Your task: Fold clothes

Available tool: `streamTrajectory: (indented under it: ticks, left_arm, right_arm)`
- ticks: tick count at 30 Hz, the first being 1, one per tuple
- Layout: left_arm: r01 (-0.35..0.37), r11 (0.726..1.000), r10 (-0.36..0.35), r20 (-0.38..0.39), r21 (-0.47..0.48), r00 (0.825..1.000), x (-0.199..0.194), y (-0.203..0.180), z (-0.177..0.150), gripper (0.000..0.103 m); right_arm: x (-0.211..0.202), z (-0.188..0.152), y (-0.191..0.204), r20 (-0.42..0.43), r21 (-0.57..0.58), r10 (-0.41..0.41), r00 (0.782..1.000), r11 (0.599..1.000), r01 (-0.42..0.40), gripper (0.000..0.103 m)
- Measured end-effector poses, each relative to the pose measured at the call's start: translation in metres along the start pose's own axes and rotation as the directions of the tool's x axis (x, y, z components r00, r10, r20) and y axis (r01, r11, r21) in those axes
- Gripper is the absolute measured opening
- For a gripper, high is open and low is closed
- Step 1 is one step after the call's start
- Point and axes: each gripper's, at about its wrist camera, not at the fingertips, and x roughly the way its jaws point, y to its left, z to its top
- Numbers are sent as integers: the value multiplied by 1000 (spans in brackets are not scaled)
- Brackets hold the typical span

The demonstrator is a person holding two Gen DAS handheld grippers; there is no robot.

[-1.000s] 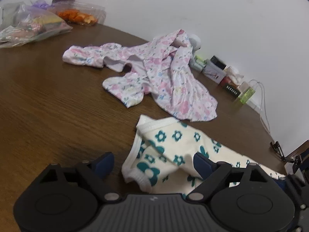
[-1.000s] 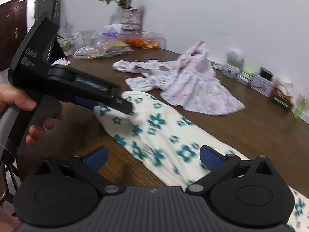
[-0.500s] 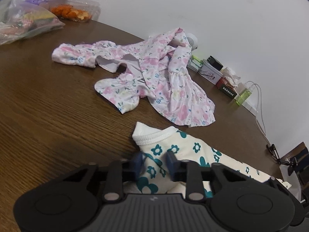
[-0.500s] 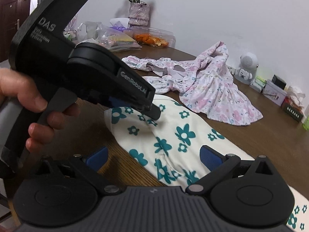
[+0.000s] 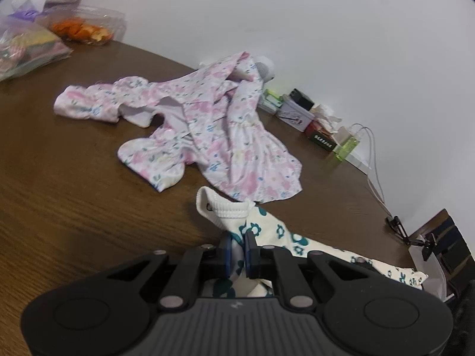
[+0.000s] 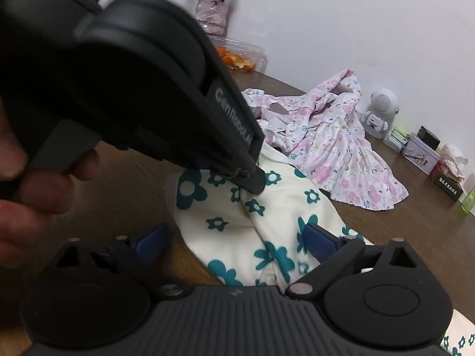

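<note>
Left gripper [image 5: 237, 247]: its blue-padded jaws are closing, pinched on a fold of the cream garment [image 5: 267, 231] just behind its ribbed hem; the black body of this gripper fills the 10 o'clock part of the right wrist view, with a hand [image 6: 32, 195] wrapped round its handle.
Right gripper [image 6: 237, 237]: jaws spread wide and closing; the cream garment lies between the blue pads [image 6: 319, 238], which do not press on it.
Cream garment: soft knit cloth, off-white with teal flower prints and a ribbed white edge; it lies rumpled on the tabletop [image 5: 74, 184] and trails off toward 4 o'clock in the left wrist view.
Pink dress [image 5: 207, 136]: thin, crinkled fabric with pale pink and blue flowers, heaped loosely at 12 o'clock from the cream garment, its hem just beside the ribbed edge; whether they touch is unclear.
Tabletop: dark brown wood with a clear grain, rounded far edge against a white wall.
Clutter at 2 o'clock: a small white round speaker-like gadget [image 6: 381, 109], little tins and boxes [image 5: 295, 112], a green clear bottle [image 5: 346, 148], a thin cable.
Clutter at 11 o'clock: clear plastic box of orange bits [image 5: 86, 29], plastic bags [image 5: 26, 47], a vase of flowers [image 6: 212, 14].
</note>
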Motion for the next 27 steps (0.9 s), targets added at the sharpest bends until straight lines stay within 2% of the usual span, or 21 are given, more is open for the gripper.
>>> streamTrajectory:
  ticks: [1, 3, 7, 9, 12, 14, 16, 18, 20, 24, 27]
  left_arm:
    - [6, 1000, -6, 0, 9, 1000, -1, -2, 1, 8]
    - [19, 1000, -19, -5, 20, 1000, -2, -4, 3, 8]
    - [29, 999, -29, -9, 37, 1000, -2, -9, 4, 8]
    - [30, 999, -30, -8, 38, 1000, -2, -10, 4, 8]
    - [36, 999, -36, -3, 31, 999, -2, -9, 4, 8]
    - [51, 999, -51, 8, 15, 999, -3, -8, 4, 10]
    - [64, 998, -63, 34, -8, 997, -8, -5, 4, 17]
    - [69, 997, -66, 86, -30, 994, -20, 0, 4, 38]
    - [68, 996, -59, 143, -57, 988, -34, 6, 3, 45]
    - [4, 995, 12, 162, -97, 987, -45, 18, -3, 45]
    - [11, 990, 8, 137, -138, 991, -40, 27, -12, 45]
  right_arm:
    - [1, 1, 0, -1, 7, -9, 1000, 1000, 9, 89]
    - [3, 3, -2, -4, 22, -29, 1000, 999, 29, 70]
    - [4, 4, -10, -13, 54, -53, 999, 997, 53, 50]
    - [3, 3, -14, -10, 70, -61, 998, 996, 61, 35]
    - [0, 2, -21, -6, 92, -59, 998, 994, 59, 25]
    - [-1, 2, -23, -5, 99, -60, 998, 993, 60, 21]
    - [-2, 2, -27, -6, 119, -51, 999, 992, 52, 19]
    - [-4, 2, -33, -5, 150, -37, 999, 988, 38, 17]
    - [-6, 2, -40, -3, 194, -18, 1000, 981, 18, 16]
    - [-14, 2, -63, 22, 336, 44, 999, 941, -49, 16]
    - [-25, -2, -77, 62, 430, 80, 995, 897, -99, 16]
